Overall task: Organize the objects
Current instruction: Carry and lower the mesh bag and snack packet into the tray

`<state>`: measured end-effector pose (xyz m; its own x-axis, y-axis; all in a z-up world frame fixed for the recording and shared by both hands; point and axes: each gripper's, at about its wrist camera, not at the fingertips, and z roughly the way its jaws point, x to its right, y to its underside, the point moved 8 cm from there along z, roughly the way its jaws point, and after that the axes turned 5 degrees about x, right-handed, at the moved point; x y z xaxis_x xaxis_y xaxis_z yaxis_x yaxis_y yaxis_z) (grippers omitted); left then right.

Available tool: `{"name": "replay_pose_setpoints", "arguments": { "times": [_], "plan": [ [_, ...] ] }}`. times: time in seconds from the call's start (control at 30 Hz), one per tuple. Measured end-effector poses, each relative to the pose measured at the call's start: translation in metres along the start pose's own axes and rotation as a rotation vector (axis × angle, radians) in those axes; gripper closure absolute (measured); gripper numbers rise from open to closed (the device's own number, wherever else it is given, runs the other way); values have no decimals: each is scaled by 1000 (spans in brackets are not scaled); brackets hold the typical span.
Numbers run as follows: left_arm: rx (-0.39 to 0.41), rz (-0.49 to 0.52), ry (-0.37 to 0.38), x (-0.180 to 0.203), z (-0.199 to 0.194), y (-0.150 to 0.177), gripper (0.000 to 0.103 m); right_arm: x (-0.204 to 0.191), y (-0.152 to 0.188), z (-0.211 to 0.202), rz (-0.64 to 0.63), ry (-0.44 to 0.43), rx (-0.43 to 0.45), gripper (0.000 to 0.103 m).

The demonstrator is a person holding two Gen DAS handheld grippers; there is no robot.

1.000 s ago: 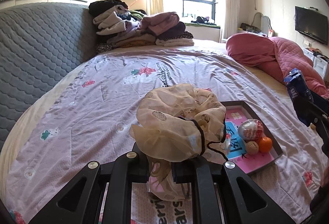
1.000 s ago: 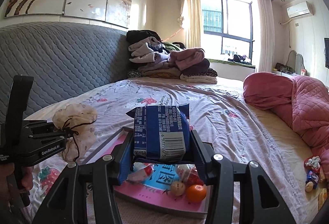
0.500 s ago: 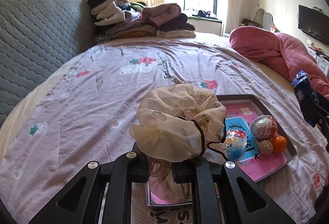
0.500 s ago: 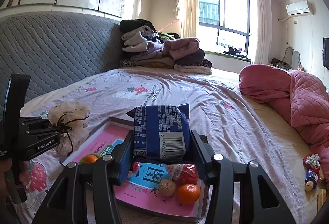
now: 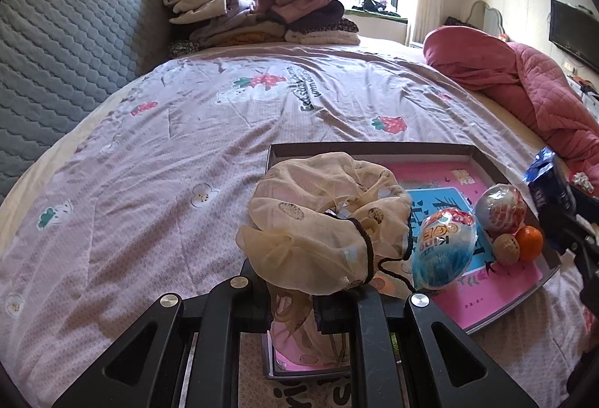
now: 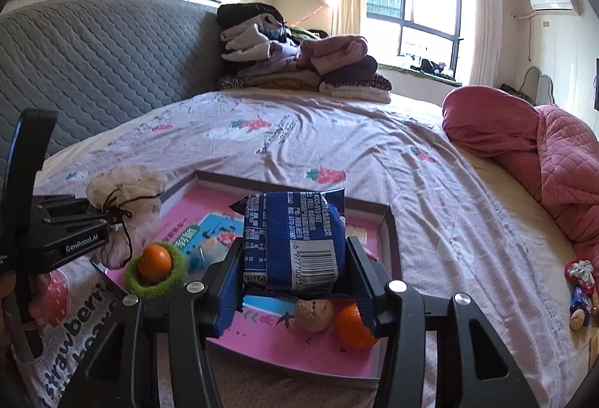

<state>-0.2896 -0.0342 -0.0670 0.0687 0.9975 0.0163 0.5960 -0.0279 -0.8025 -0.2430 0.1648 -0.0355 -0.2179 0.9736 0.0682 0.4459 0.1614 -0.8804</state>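
My left gripper is shut on the neck of a beige mesh drawstring pouch, which hangs over the near left corner of a shallow pink-lined tray on the bed. In the tray lie two foil egg toys, a walnut and an orange. My right gripper is shut on a blue snack packet, held upright above the tray. Under it show a walnut and an orange. The left gripper holds the pouch above another orange in a green ring.
A stack of folded clothes sits at the head of the bed by the grey quilted headboard. A pink quilt is bunched along the right side. Small toys lie near the bed's right edge.
Both grippers have sunk toward the tray with their loads, and the tray fills more of each view. The pouch now hangs over the tray's corner. Both grips are unchanged.
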Motion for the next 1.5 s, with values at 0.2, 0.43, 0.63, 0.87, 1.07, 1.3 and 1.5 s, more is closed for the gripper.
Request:
{"name": "replay_pose_setpoints", "arguments": {
  "times": [0.2, 0.43, 0.63, 0.87, 1.07, 1.3, 1.5],
  "plan": [
    [-14, 11, -2, 3, 4, 7, 88, -3, 13, 10, -17, 5, -33, 51],
    [-24, 35, -13, 7, 7, 13, 87, -7, 24, 18, -36, 5, -73, 51],
    [-33, 47, -19, 9, 8, 17, 86, -10, 32, 26, -62, 2, -118, 51],
    [-40, 47, -14, 9, 7, 20, 86, -10, 41, 32, -71, 4, -153, 51],
    [-45, 50, -3, 10, 8, 22, 86, -11, 46, 35, -85, 7, -166, 51],
    [-54, 48, 17, 11, 8, 27, 86, -17, 47, 36, -130, 9, -168, 51],
    [-60, 52, 21, 12, 6, 34, 85, -26, 49, 37, -171, -7, -175, 51]
  ]
}}
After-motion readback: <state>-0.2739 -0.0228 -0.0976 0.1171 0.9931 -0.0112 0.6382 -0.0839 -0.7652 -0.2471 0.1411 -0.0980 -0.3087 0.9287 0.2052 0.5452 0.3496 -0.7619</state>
